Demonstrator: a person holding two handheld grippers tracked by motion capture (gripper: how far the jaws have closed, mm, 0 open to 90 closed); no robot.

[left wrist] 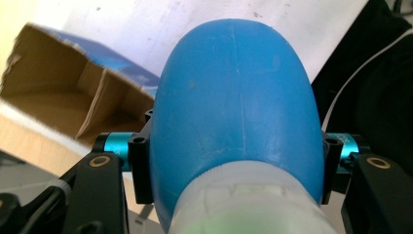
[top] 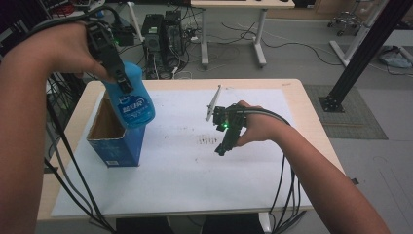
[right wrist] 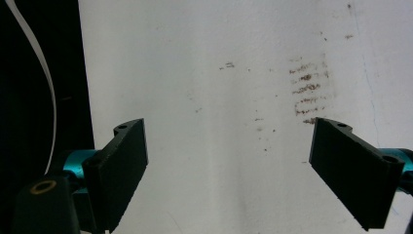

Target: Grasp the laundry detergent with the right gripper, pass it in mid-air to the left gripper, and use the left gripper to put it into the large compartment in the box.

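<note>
while the blue bottle (top: 133,96) is pinched near its neck by the left gripper (top: 122,78) just above the open cardboard box (top: 116,141), lifting out appears underway; next, it must be carried clear of the box. the right gripper (top: 223,146) is spread, empty, well right of the box.

Printing, none of it legible
The blue bottle (top: 132,100) bears a white label with characters too small to read; the blue box (top: 118,146) has a small white patch near its base, equally unreadable

1 blue bottle (top: 132,97), 1 open box (top: 113,141), 2 grippers
</note>
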